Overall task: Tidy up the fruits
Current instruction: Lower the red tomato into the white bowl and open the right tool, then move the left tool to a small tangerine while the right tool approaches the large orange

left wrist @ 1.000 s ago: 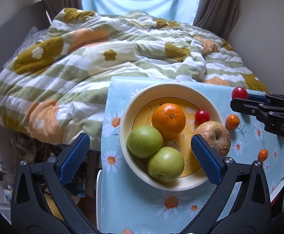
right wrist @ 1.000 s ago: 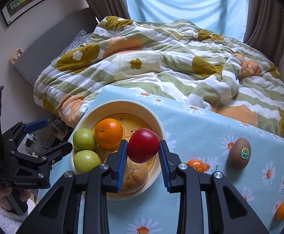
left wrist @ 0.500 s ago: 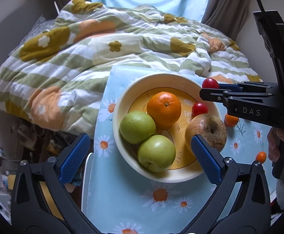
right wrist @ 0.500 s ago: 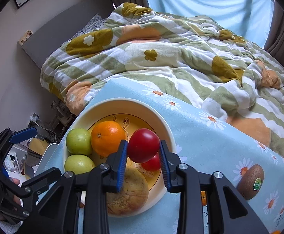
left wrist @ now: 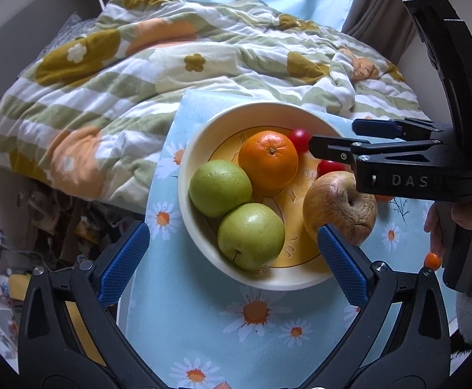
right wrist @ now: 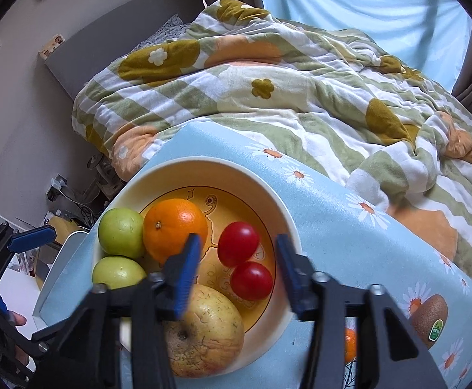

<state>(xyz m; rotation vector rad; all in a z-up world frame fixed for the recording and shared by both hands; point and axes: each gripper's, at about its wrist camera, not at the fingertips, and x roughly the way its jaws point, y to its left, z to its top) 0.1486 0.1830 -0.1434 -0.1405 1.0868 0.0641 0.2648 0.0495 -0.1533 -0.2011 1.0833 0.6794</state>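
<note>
A cream bowl (right wrist: 284,214) (left wrist: 184,175) on the blue daisy tablecloth holds two green apples (right wrist: 120,233) (left wrist: 250,235), an orange (right wrist: 175,228) (left wrist: 268,159), a wrinkled brown apple (right wrist: 203,330) (left wrist: 339,201) and two red tomatoes (right wrist: 238,243) (right wrist: 251,280). My right gripper (right wrist: 237,261) is open over the bowl, its fingers apart on either side of the tomatoes; it also shows in the left wrist view (left wrist: 333,139). My left gripper (left wrist: 232,256) is open and empty at the bowl's near rim.
A kiwi (right wrist: 428,321) and a small orange fruit (right wrist: 351,343) lie on the cloth right of the bowl. Another small orange fruit (left wrist: 432,260) lies at the right. A striped floral duvet (right wrist: 300,81) covers the bed behind the table. Floor clutter is left of the table.
My right gripper moved over the bowl and opened. The red tomato it held now lies in the bowl beside the other tomato. My left gripper stayed open.
</note>
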